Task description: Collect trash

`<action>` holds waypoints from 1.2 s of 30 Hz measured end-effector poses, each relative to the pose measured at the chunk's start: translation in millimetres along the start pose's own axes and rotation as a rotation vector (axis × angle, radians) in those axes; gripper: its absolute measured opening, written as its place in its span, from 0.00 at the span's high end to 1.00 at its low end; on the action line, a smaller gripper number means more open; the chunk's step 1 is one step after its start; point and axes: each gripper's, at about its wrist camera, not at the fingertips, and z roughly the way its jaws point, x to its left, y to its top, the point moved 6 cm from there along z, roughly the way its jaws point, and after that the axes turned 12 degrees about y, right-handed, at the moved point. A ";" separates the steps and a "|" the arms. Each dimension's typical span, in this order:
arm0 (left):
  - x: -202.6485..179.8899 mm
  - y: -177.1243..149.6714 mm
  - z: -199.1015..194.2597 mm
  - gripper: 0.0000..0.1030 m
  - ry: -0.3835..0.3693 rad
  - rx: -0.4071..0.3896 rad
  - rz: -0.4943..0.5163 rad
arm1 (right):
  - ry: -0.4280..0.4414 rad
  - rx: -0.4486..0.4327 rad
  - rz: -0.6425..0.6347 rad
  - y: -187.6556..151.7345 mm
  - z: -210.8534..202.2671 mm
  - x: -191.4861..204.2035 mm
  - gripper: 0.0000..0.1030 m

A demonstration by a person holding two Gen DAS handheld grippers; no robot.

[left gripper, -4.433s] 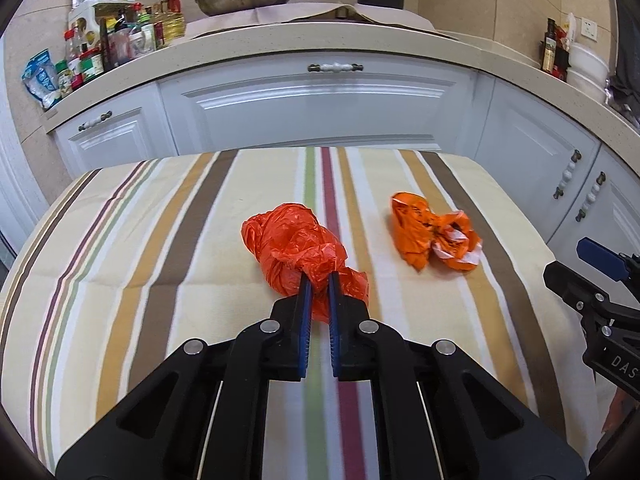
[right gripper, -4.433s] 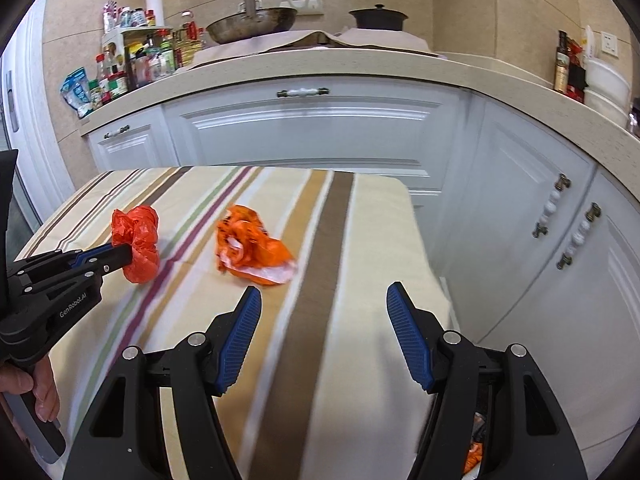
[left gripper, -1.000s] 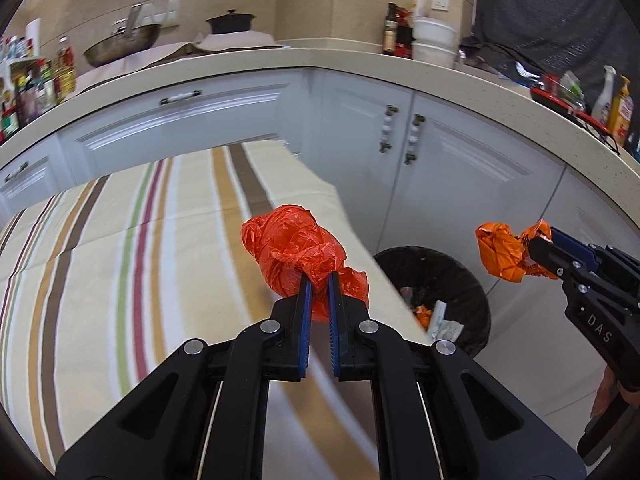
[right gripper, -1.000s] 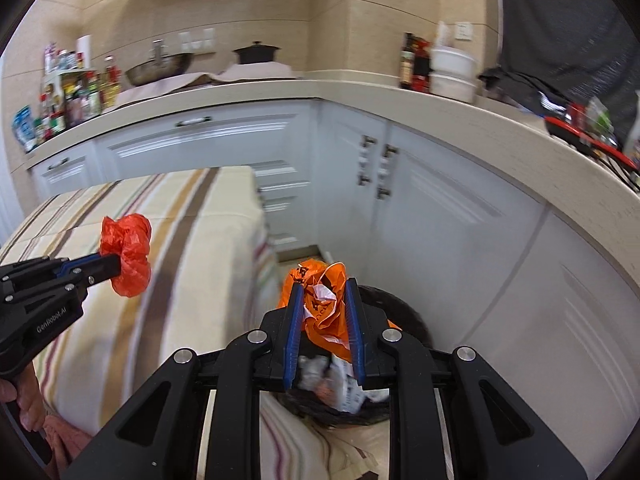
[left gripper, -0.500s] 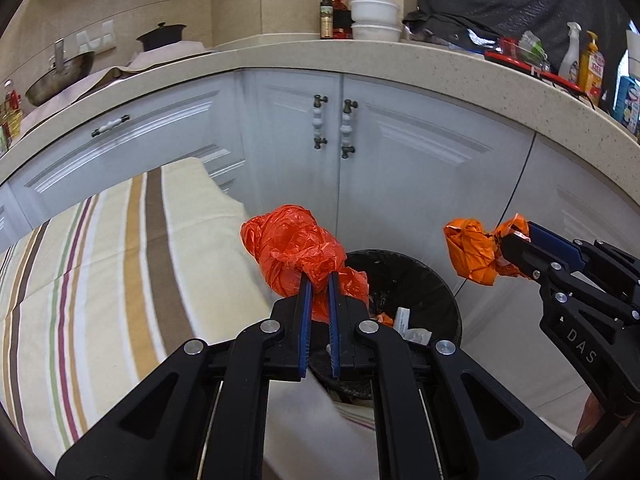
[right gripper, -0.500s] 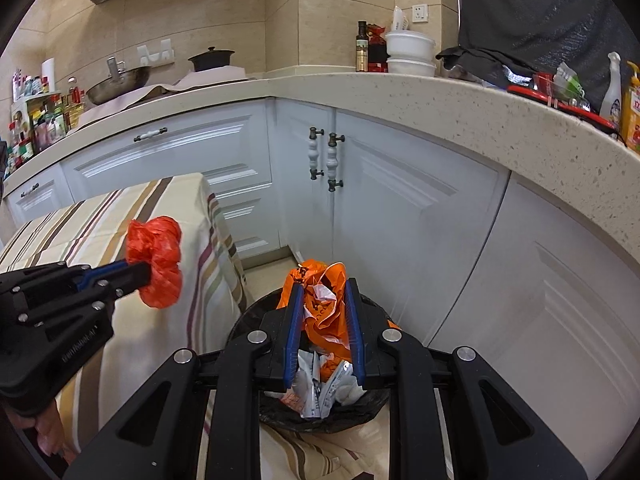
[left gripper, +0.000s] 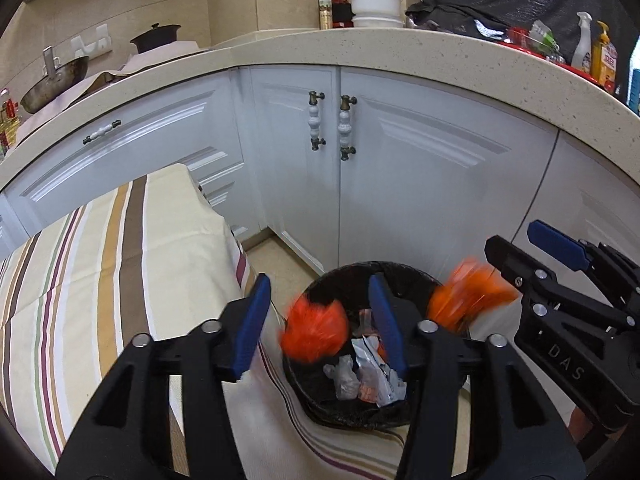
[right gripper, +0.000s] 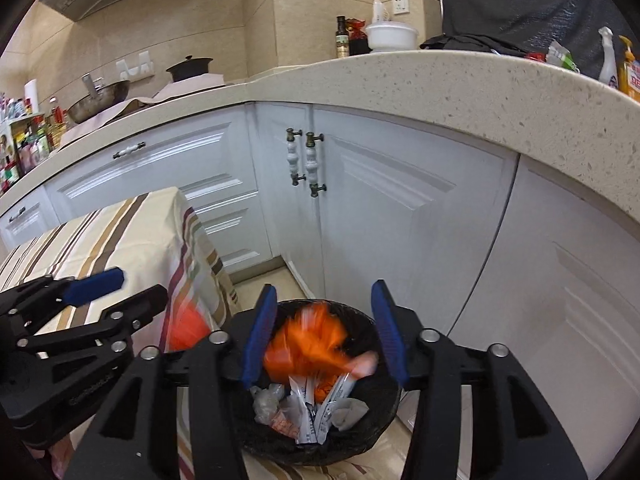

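bin (left gripper: 400,276): black, just below and ahead of both tools, part-full of wrappers; held over it so drops land inside
table (left gripper: 120,264): striped cloth, left of the tools, edge beside bin
left gripper (left gripper: 320,320): jaws spread wide, holding nothing
right gripper (right gripper: 326,330): jaws spread wide, empty
red bag (left gripper: 314,334): blurred, between left jaws, looks mid-fall toward bin
orange bag (right gripper: 308,342): blurred, between right jaws, over bin mouth

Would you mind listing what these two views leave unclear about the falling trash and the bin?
- Red bag, left wrist view: motion-blurred.
- Orange bag, both views: blurred.
- Bin near rim, right wrist view: hidden by right gripper.
- Bin wrappers, left wrist view: print too small; left gripper overlaps.
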 end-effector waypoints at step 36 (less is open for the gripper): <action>50.2 -22.8 -61.8 0.26 0.022 -0.070 -0.069 | -0.073 -0.034 -0.023 -12.4 -56.5 33.3 0.27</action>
